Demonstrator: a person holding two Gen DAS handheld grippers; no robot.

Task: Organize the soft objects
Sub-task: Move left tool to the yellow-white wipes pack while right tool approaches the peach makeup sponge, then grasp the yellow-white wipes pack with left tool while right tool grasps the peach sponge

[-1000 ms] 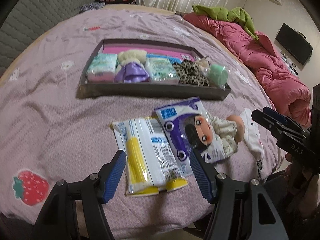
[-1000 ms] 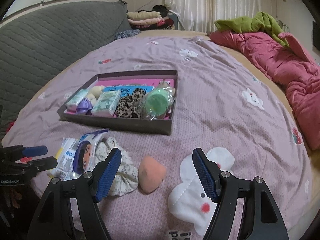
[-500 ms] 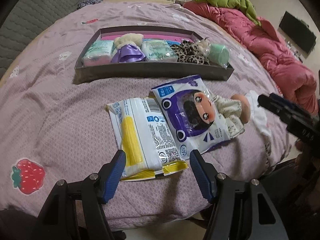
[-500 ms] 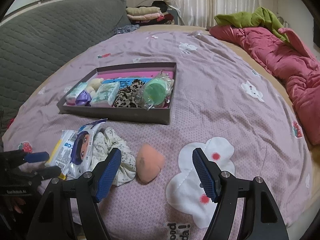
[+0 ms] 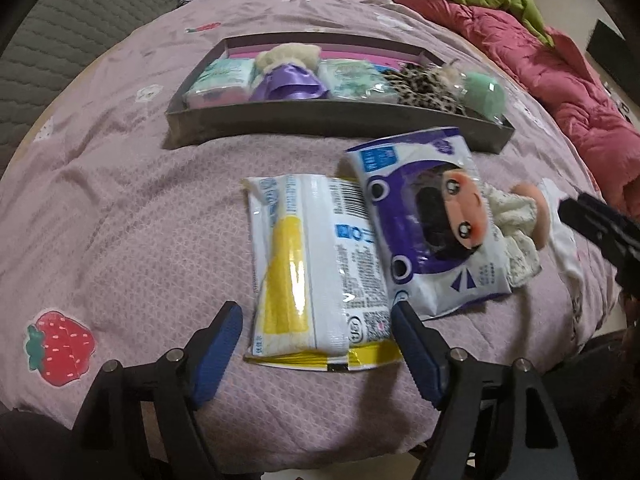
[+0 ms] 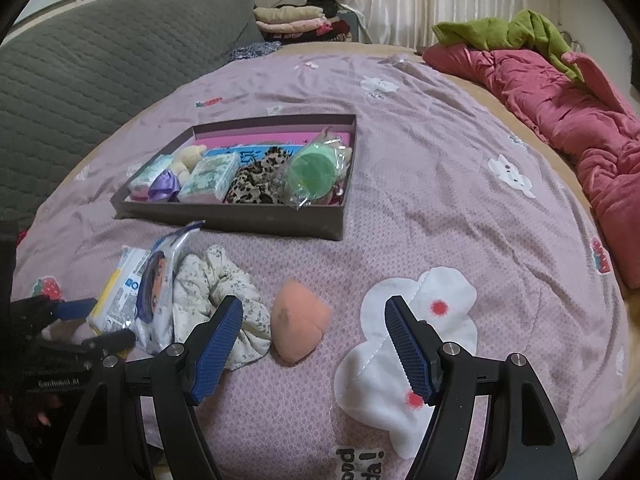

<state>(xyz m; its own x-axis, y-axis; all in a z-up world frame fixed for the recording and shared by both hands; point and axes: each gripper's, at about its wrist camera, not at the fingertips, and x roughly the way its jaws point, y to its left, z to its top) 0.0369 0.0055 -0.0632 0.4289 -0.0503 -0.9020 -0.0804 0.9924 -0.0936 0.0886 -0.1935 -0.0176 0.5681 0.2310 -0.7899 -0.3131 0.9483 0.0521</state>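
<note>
A dark shallow tray (image 5: 320, 122) (image 6: 240, 220) on the bed holds several soft items: tissue packs, a purple bow, a leopard scrunchie and a green puff. In front of it lie a yellow-and-white wipes pack (image 5: 308, 272), a purple-and-white pack with a doll face (image 5: 432, 220) (image 6: 154, 284), a floral scrunchie (image 6: 216, 288) and a peach sponge (image 6: 298, 332). My left gripper (image 5: 316, 340) is open, its fingers either side of the yellow pack's near end. My right gripper (image 6: 314, 344) is open, just above the sponge's near side.
The bed has a purple cover (image 6: 440, 184) with white patches. A pink quilt (image 6: 580, 120) and a green cloth (image 6: 512, 30) lie at the right. A grey padded headboard (image 6: 100, 60) is at the left, folded clothes (image 6: 292, 18) at the back.
My left gripper has moved forward, so its fingers now flank the yellow pack's near end. My right gripper has come forward and lower toward the peach sponge. Both stay open.
</note>
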